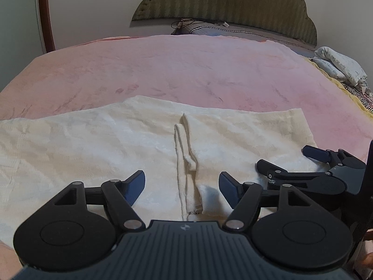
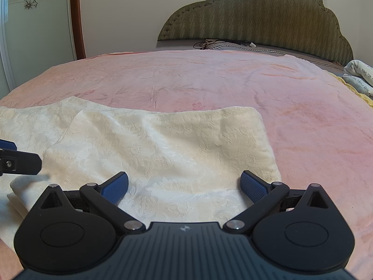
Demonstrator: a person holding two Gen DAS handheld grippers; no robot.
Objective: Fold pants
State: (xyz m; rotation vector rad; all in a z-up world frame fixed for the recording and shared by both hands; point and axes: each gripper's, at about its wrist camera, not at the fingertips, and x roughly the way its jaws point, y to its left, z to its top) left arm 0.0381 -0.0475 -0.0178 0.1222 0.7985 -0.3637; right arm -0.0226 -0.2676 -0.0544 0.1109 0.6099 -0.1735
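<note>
One pair of cream pants [image 1: 93,140] lies spread flat on the pink blanket [image 1: 186,70] of one bed. Two grippers above it: left gripper [image 1: 181,186] and right gripper [image 2: 184,186], fingers wide apart, nothing held.

Left tongs [image 1: 181,187]: matte black linkage arms on two round black discs at 7 and 5 o'clock of the housing; silver pivot pins at each joint; blue textured pads [image 1: 136,186] on the fingertips; dark grey ribbed housing with a small white emblem at centre.

Right tongs [image 2: 184,186]: identical build, with black arms, triangular cut-outs, silver pins, blue dimpled pads [image 2: 253,187] and the same ribbed grey housing and emblem.
</note>
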